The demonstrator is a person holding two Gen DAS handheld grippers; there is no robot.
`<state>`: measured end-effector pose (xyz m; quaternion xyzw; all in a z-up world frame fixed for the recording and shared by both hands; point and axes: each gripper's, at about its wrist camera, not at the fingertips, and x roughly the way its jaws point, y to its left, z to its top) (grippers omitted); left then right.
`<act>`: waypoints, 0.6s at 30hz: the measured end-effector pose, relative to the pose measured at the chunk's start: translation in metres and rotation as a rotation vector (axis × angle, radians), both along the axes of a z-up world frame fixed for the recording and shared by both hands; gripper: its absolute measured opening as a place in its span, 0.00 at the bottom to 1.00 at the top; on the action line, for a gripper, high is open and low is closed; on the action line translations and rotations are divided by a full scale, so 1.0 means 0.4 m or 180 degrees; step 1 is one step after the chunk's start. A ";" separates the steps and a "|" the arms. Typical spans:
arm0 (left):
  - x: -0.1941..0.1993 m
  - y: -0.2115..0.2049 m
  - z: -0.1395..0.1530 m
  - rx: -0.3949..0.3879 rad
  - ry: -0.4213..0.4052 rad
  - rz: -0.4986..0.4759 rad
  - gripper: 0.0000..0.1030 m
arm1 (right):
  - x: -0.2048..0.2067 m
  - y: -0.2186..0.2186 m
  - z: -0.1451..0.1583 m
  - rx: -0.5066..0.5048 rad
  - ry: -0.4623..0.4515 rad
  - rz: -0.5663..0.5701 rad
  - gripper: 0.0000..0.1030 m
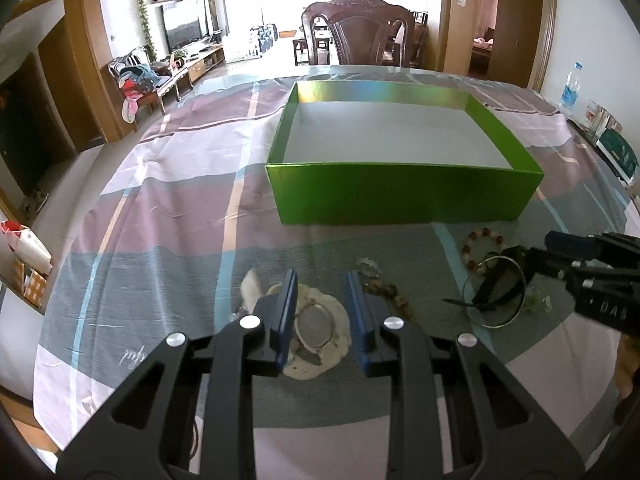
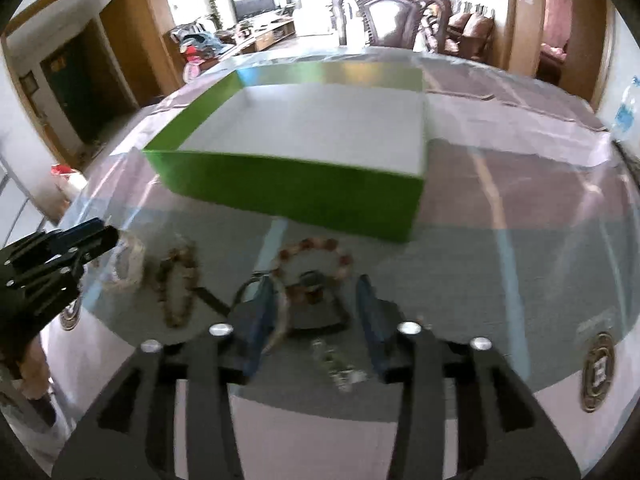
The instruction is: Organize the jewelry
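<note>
My left gripper (image 1: 322, 304) is shut on a white bracelet (image 1: 324, 352), which hangs between its blue pads just above the cloth. In the right wrist view the bracelet (image 2: 128, 264) shows as a blurred pale ring. My right gripper (image 2: 316, 308) stands open over a silver bangle (image 1: 500, 320). The bangle (image 2: 276, 332) loops around its left finger, and no pad presses on it. A red and white bead bracelet (image 2: 312, 254) lies just beyond, and a brown bead strand (image 2: 176, 288) lies to the left. The open green box (image 1: 400, 192) stands empty behind them.
A striped cloth (image 1: 160, 200) covers the table. A small clear chain (image 2: 340, 368) lies under the right gripper. A dark wooden chair (image 1: 360, 28) stands behind the box. At the far right edge are a water bottle (image 1: 570, 92) and some cartons (image 1: 616, 152).
</note>
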<state>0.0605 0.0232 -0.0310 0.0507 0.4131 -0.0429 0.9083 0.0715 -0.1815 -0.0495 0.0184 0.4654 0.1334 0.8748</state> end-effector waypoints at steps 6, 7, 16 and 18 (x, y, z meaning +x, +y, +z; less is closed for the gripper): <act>0.006 0.030 -0.014 -0.0045 0.0050 0.0103 0.33 | 0.010 0.051 -0.057 -0.0044 0.0236 0.0165 0.29; 0.005 0.033 -0.017 -0.0047 0.0053 0.0114 0.35 | 0.012 0.055 -0.066 0.0011 0.0296 0.0210 0.22; 0.013 0.046 -0.033 -0.0079 0.0110 0.0158 0.36 | -0.004 0.078 -0.031 0.0442 0.0299 0.0506 0.07; 0.011 0.046 -0.030 -0.0085 0.0093 0.0152 0.39 | -0.004 0.078 -0.023 0.0559 0.0313 0.0539 0.07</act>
